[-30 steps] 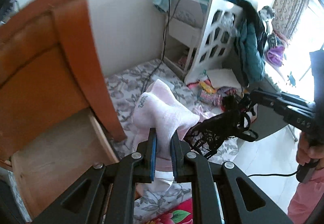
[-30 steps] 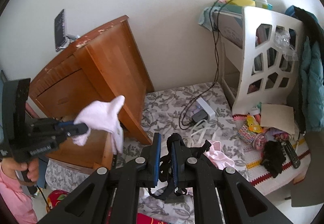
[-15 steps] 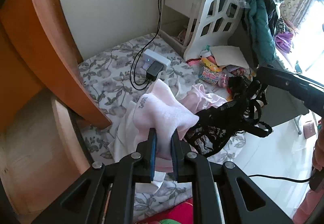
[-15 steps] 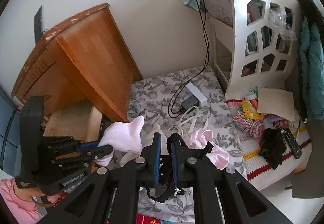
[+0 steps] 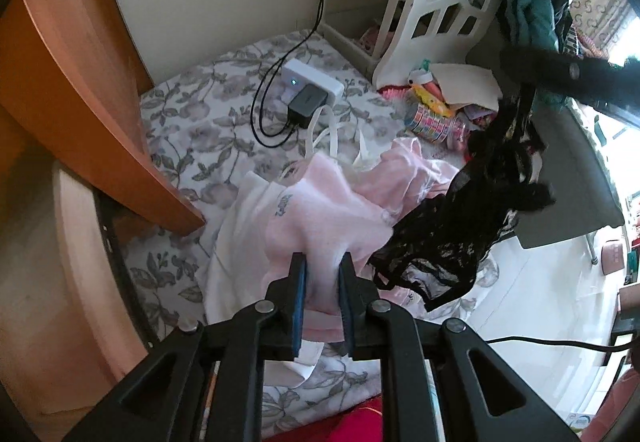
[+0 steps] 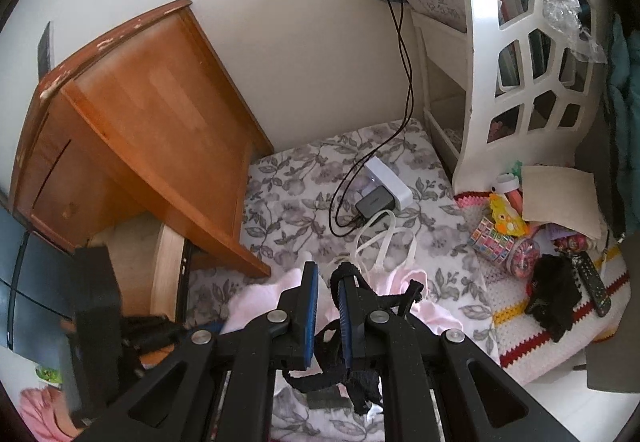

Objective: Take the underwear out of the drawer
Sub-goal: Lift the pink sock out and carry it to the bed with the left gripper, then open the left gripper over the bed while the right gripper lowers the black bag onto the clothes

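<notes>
My left gripper (image 5: 322, 276) points down at the floral sheet (image 5: 208, 130). Pale pink underwear (image 5: 320, 218) fills the gap between its blue pads; the jaws are opening, and the cloth rests on a pile of pink and white garments (image 5: 404, 174). My right gripper (image 6: 328, 280) is shut on black lace underwear (image 5: 460, 234), which hangs just right of the pink piece. One black strap loops over its right finger (image 6: 352, 282). The open wooden drawer (image 5: 60, 282) lies at the left, under the nightstand (image 6: 140, 122).
A white power strip with a black charger (image 5: 310, 90) and cables lies on the sheet behind the pile. A white cut-out shelf (image 6: 520, 42) stands at the right. Toys, a remote (image 6: 592, 282) and a black cloth (image 6: 556, 298) lie on a crochet blanket.
Both grippers have sunk toward the sheet with their garments. The pink underwear now touches the pile, and the left jaws stand slightly wider.
</notes>
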Motion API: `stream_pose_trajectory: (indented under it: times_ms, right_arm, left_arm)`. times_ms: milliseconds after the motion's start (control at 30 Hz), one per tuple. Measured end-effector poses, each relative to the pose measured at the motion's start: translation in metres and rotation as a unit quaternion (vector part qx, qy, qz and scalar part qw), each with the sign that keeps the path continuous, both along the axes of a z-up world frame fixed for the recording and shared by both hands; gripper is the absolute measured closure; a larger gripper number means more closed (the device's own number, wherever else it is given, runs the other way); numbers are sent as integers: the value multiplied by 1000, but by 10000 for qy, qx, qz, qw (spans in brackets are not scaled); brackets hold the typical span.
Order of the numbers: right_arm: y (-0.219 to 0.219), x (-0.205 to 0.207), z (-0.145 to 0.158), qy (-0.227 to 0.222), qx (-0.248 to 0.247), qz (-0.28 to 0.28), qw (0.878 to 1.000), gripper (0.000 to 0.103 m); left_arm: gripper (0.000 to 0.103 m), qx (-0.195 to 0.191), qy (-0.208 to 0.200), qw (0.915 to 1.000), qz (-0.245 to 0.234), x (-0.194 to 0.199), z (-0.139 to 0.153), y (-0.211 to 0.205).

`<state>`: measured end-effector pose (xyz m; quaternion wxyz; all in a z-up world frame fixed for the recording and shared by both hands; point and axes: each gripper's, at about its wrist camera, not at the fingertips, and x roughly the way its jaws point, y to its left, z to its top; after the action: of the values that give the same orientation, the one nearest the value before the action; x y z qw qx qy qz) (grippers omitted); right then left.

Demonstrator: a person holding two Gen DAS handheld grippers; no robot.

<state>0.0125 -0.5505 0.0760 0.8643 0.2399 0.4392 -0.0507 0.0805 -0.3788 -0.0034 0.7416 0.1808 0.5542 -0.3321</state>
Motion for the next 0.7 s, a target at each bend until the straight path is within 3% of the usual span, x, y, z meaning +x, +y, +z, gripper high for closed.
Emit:
stream_pose_trajectory:
  times_ms: [233, 367, 533, 633, 700]
  right_arm:
    - [-1, 21, -24, 231, 40, 131, 9996, 92]
    - [-8, 30, -24, 242, -32, 102, 9996, 92]
    - [-7, 36, 0, -39, -68, 136, 9999, 92]
    - [-2, 33, 20, -318, 242, 183, 9990, 91]
    - [7, 30, 37, -548, 103, 257, 9981, 91]
  left_arm:
    - [65, 90, 160, 9998, 62, 1, -16, 0]
    - [61, 89, 235, 9996, 102, 0, -22, 3]
    - [60, 76, 333, 9992, 212, 1, -29, 9]
    - [60, 46, 373, 9991, 218, -2, -31, 13]
    - [60, 35, 387, 9990, 214, -3, -32, 15]
